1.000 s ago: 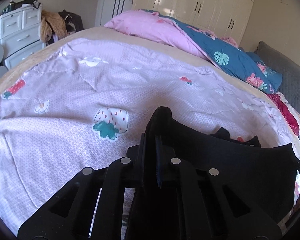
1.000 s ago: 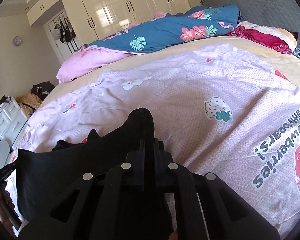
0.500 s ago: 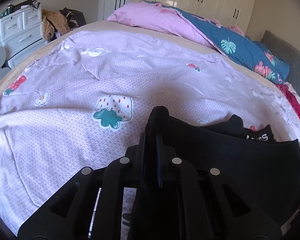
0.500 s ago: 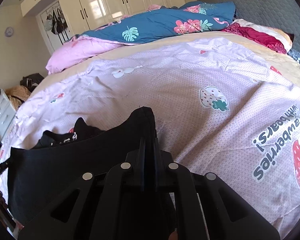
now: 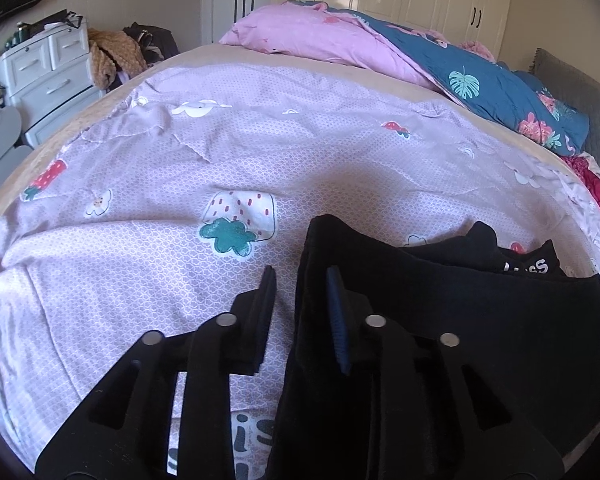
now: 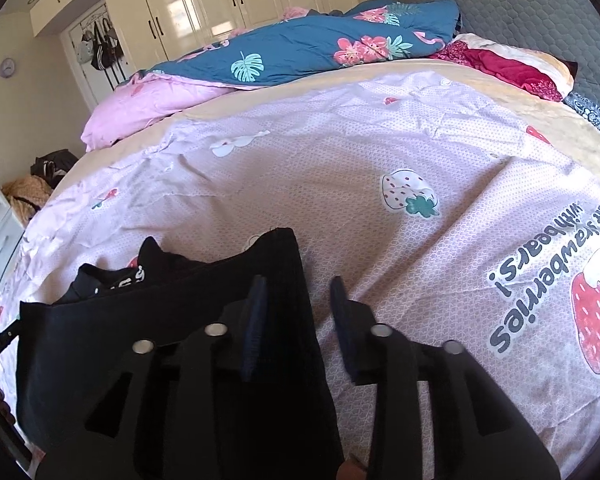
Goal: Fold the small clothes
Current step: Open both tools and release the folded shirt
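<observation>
Where both of your grippers were clamped on the top corners of the black garment (image 5: 440,320) a second ago, their jaws are now opening and the cloth no longer sits pinched between closed pads. On your left gripper (image 5: 302,312) the corner of the garment rests against the inner face of the blue-padded finger, while the other finger stands clear over the lilac sheet (image 5: 260,152). On your right gripper (image 6: 298,320) it is mirrored: the garment's other corner lies beside the inner finger, and the outer finger is over bare sheet. Both pairs of jaws stand narrowly apart, gripping nothing.

The garment hangs as a broad black band between your two grippers, at the near edge of the bed, its top edge lower against the sheet than before. Just behind it lies a second dark piece (image 5: 528,258) with white letters, more of it showing now; only "ss" reads clearly in the left wrist view, and the rest is hidden.

The sheet carries printed writing: in the right wrist view you see it upside down, "strawberries with bears!" (image 6: 552,280), beside a red strawberry. Part of large dark letters shows under your left gripper, too cut off to read. Further off, a blue floral quilt (image 6: 300,52) lies heaped.
</observation>
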`<state>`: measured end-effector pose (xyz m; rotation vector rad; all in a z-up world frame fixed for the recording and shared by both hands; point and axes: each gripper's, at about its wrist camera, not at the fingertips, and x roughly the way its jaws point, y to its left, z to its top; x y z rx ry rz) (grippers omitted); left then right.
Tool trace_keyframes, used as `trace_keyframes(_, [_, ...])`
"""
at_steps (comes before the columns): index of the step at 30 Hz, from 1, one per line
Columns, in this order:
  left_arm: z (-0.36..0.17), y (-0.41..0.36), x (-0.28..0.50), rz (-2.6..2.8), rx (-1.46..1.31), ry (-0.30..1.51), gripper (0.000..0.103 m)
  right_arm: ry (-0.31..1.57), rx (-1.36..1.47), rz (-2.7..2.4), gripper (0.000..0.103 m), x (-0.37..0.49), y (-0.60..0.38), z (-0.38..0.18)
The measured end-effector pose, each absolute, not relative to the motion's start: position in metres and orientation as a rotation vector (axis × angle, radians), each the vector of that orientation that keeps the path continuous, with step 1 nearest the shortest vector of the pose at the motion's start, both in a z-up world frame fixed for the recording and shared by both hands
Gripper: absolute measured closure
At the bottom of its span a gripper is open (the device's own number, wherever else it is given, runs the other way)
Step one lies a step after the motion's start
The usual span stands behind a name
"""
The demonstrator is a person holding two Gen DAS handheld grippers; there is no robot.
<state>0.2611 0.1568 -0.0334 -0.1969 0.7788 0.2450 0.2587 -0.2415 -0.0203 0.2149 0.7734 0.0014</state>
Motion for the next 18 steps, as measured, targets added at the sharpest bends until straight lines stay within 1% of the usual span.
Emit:
trace_keyframes(2, [-0.032, 0.158, 0.259, 0.249, -0.197, 0.782, 0.072, 0.773, 0.215, 0.008, 0.068, 0.257, -0.241, -0.018])
trace_keyframes(3, [-0.031, 0.158, 0.258, 0.252, -0.196, 0.781, 0.071, 0.772, 0.216, 0.009, 0.064, 0.257, -0.242, -0.016])
trace_keyframes(5, [-0.027, 0.160, 0.255, 0.248, -0.199, 0.779, 0.061, 0.769, 0.221, 0.016, 0.060, 0.255, -0.243, -0.014])
trace_keyframes(7, [-0.023, 0.163, 0.250, 0.234, -0.217, 0.777, 0.057, 0.769, 0.225, 0.027, 0.056, 0.253, -0.245, -0.011])
trace_keyframes(8, [-0.021, 0.165, 0.248, 0.225, -0.230, 0.780, 0.050, 0.768, 0.222, 0.028, 0.054, 0.252, -0.245, -0.009])
trace_keyframes(10, [-0.018, 0.169, 0.244, 0.215, -0.255, 0.786, 0.041, 0.764, 0.212, 0.030, 0.050, 0.250, -0.246, -0.006])
trace_keyframes(12, [-0.014, 0.174, 0.239, 0.210, -0.282, 0.788, 0.037, 0.758, 0.213, 0.034, 0.043, 0.246, -0.248, -0.001])
trace_keyframes(13, [-0.012, 0.177, 0.235, 0.209, -0.296, 0.787, 0.030, 0.756, 0.215, 0.040, 0.042, 0.245, -0.248, 0.001])
trace_keyframes(14, [-0.009, 0.180, 0.232, 0.208, -0.312, 0.786, 0.021, 0.754, 0.214, 0.043, 0.039, 0.244, -0.249, 0.003])
trace_keyframes(16, [-0.004, 0.183, 0.226, 0.201, -0.337, 0.782, 0.017, 0.748, 0.208, 0.044, 0.036, 0.240, -0.249, 0.007])
trace_keyframes(18, [0.000, 0.184, 0.219, 0.192, -0.345, 0.782, 0.015, 0.744, 0.198, 0.056, 0.030, 0.235, -0.248, 0.012])
